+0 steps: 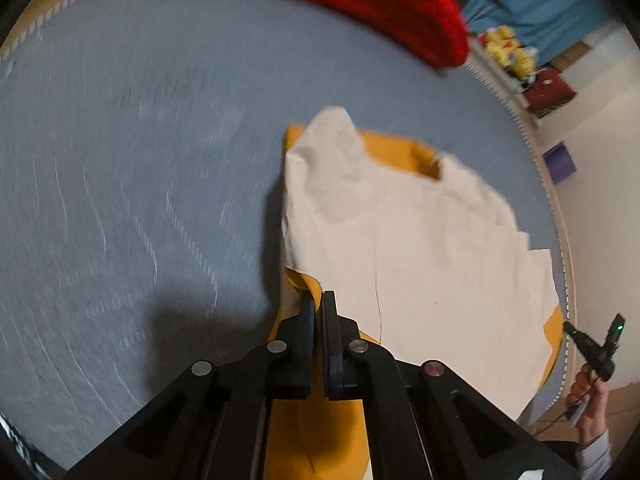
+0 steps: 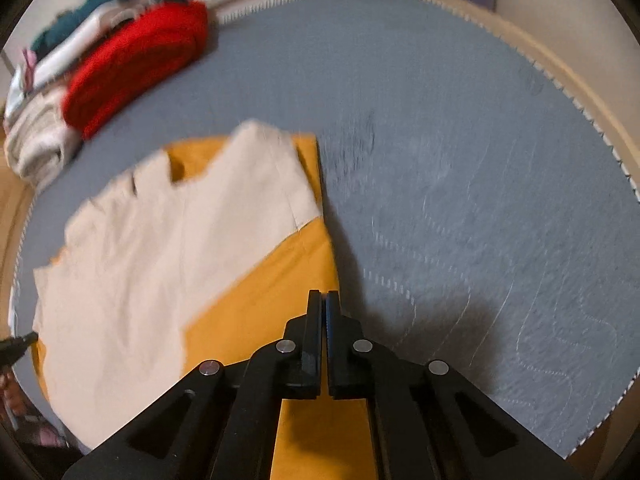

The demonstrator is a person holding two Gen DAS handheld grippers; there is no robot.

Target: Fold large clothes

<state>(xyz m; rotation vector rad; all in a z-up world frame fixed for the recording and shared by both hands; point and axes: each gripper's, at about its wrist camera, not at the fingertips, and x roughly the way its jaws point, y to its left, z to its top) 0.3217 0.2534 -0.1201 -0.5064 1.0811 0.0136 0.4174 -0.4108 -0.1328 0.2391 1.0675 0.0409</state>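
Mustard-yellow and cream cloth, one large garment (image 1: 400,240), lay partly folded on my grey quilted bed (image 1: 140,140), near the bed's side edge with the striped piping. The cream layer was spread over the yellow, which showed along one long side and at the near end. My left tool (image 1: 319,300) had its jaws drawn together at the garment's near edge, where a curl of yellow hem stood right at the tips; I could not tell for certain whether the cloth was pinched between them. My right tool (image 2: 323,300) was closed too, its tips over the yellow border close to where cloth met bare quilt, with no cloth seen between them. A red folded garment (image 2: 136,64) sat at the bed's far edge, touching a pile of pale clothes (image 2: 40,140).
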